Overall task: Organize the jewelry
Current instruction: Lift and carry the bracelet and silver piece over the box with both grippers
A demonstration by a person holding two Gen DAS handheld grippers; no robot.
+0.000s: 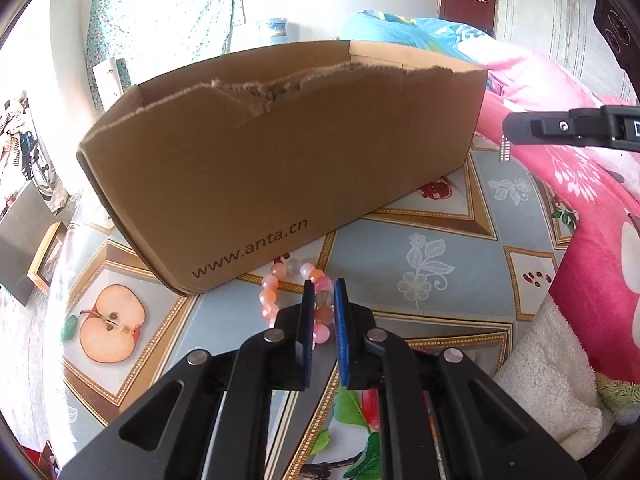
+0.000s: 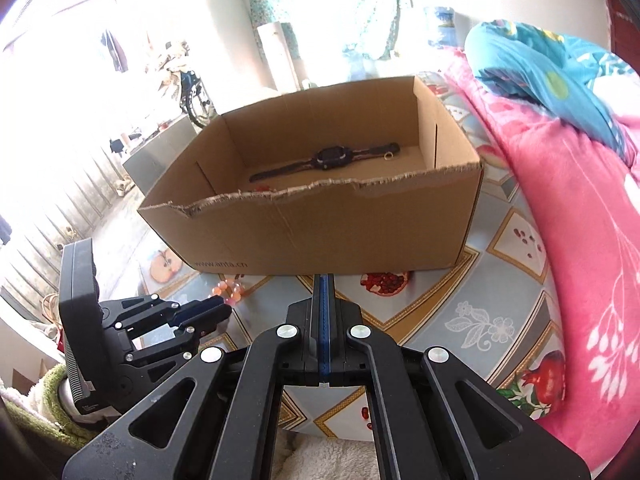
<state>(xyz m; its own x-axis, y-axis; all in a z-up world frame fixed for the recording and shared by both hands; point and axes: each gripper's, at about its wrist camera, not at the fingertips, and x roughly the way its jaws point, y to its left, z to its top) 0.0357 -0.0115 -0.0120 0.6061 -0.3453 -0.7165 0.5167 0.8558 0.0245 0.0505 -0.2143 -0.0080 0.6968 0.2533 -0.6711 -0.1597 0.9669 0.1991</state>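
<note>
Cardboard box (image 2: 320,224) on the table (image 1: 460,248) holds a watch (image 2: 326,160). Left fingers (image 1: 308,312), slightly parted, straddle a pink bracelet (image 1: 276,294) beside the box; right fingers (image 2: 323,292), pressed together, pinch a small dangling earring (image 1: 505,151).

The left gripper's blue pads (image 1: 307,322) cover the bead bracelet (image 1: 276,284) toward five o'clock, the cardboard box's torn front wall (image 2: 312,232) hides something red at nine o'clock inside, and the small silver piece (image 1: 505,151) under the right gripper (image 1: 516,130) is too tiny to name.

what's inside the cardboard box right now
A black watch and a small ring lie on the floor of the cardboard box. The near wall hides the front strip, where something red peeks.
</note>
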